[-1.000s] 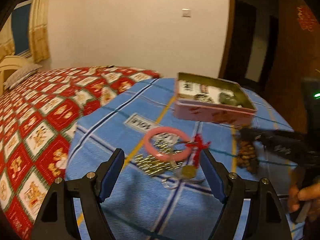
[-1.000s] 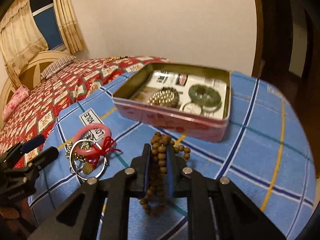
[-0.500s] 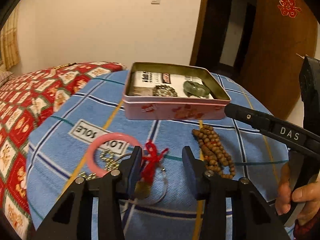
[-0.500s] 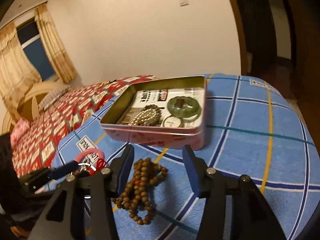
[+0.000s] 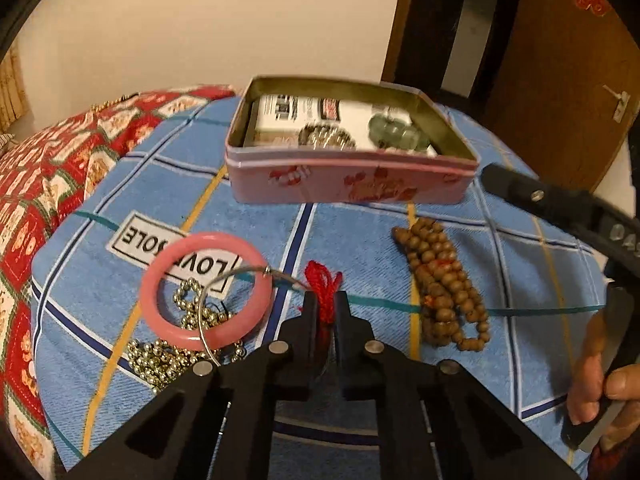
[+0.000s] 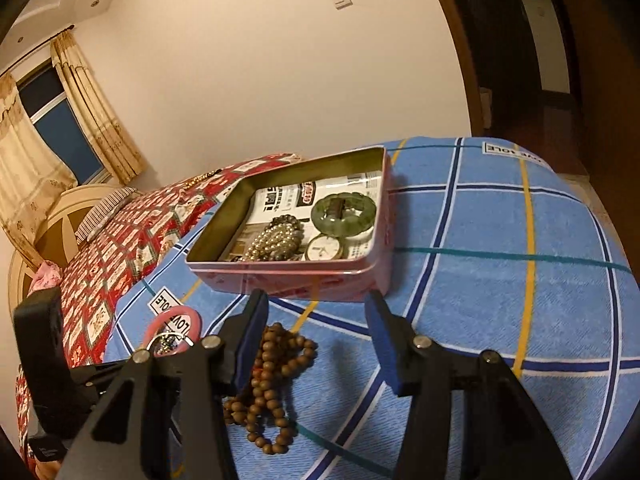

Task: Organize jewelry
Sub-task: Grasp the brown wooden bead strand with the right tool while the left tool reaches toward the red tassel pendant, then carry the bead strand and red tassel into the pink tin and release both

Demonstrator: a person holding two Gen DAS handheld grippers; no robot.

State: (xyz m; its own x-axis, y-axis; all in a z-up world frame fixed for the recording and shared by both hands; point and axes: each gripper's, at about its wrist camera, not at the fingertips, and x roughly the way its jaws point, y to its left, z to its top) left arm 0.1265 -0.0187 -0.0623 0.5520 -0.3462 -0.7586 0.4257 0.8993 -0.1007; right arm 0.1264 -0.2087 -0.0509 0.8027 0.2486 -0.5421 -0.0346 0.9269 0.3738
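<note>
On the blue checked cloth my left gripper [image 5: 323, 300] is shut on the red thread knot [image 5: 322, 280] of a thin silver hoop [image 5: 240, 272]. That hoop lies across a pink bangle [image 5: 208, 290] and a heap of gold bead chain [image 5: 168, 354]. A brown wooden bead strand [image 5: 440, 284] [image 6: 272, 376] lies loose to the right. My right gripper [image 6: 316, 312] stands open above the cloth, nothing between its fingers, the strand beside its left finger. The pink tin [image 5: 352, 178] [image 6: 288, 280] holds a green bangle [image 6: 344, 214], a pearl bracelet [image 6: 276, 238] and a small watch [image 6: 324, 248].
A bed with a red patterned quilt [image 5: 52, 160] adjoins the cloth on the left. A dark wooden door [image 5: 560, 60] stands behind at the right. A hand [image 5: 600, 384] holds the right gripper's handle at the right edge of the left wrist view.
My left gripper came forward and closed from wide open onto the red thread knot. My right gripper let go of the brown bead strand, opened, and rolled; the strand now lies on the cloth.
</note>
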